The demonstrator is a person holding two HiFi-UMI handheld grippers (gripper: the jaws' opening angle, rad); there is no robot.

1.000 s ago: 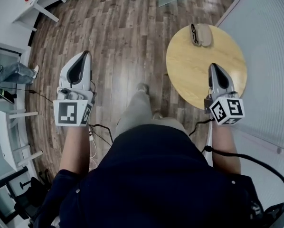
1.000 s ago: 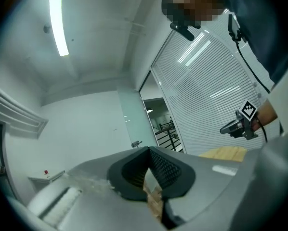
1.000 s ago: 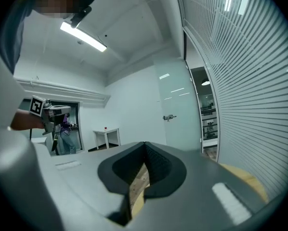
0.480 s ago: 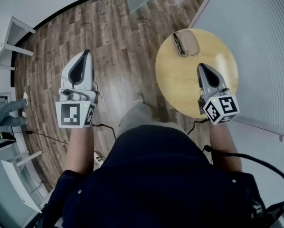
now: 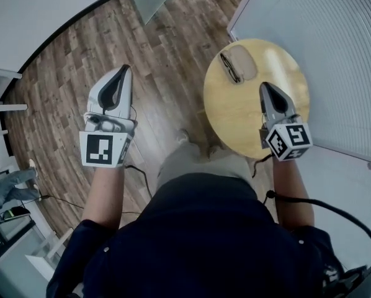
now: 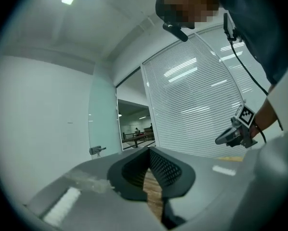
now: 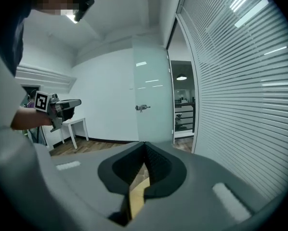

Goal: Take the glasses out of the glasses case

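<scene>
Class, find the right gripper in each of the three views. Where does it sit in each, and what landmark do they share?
Head view: right gripper at right of centre, over the table.
Left gripper view: small, at the right edge, in front of the blinds.
Right gripper view: its own jaws, bottom centre.
Shared landmark: the blinds.

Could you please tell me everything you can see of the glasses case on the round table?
The tan, oval glasses case lies flat near the far edge of the round light-wood table. It looks smooth and matte; whether it is open cannot be told. Dark-framed glasses lie along its left side, touching or overlapping it. The right gripper, jaws together, hangs over the table, well apart from it.
</scene>
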